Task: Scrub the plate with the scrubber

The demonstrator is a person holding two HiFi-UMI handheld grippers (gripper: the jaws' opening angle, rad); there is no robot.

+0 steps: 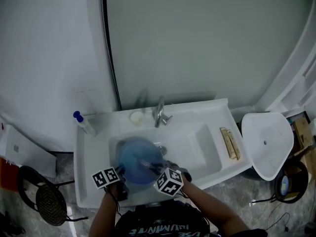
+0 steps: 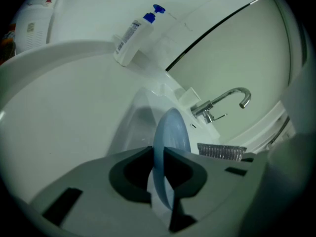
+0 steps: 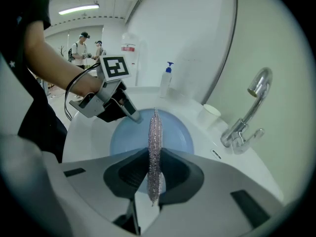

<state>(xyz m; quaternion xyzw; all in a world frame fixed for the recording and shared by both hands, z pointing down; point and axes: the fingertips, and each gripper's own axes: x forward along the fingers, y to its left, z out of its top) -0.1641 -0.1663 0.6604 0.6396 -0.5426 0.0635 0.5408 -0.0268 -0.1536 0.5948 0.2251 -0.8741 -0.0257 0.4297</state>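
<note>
The left hand-held gripper (image 2: pixel 159 157) pinched the blue plate (image 2: pixel 174 127) by its rim, holding it over the sink (image 1: pixel 200 144). The right hand-held gripper (image 3: pixel 154 157) was clamped on the thin silver scrubber (image 3: pixel 155 127), near the plate's face. The plate looked stiff, light and probably slippery when wet, so a firm rim grip suited it. The scrubber seemed soft.

The person wears a dark short-sleeved top (image 1: pixel 159 224) with pale lettering (image 1: pixel 157 228) across the chest, too blurred to read. The left gripper (image 1: pixel 122 171) and right gripper (image 1: pixel 154 168) each carry a white cube of black square markers and have broad matte grey jaws. A thin black cable (image 3: pixel 67 94) loops from the left one.
</note>
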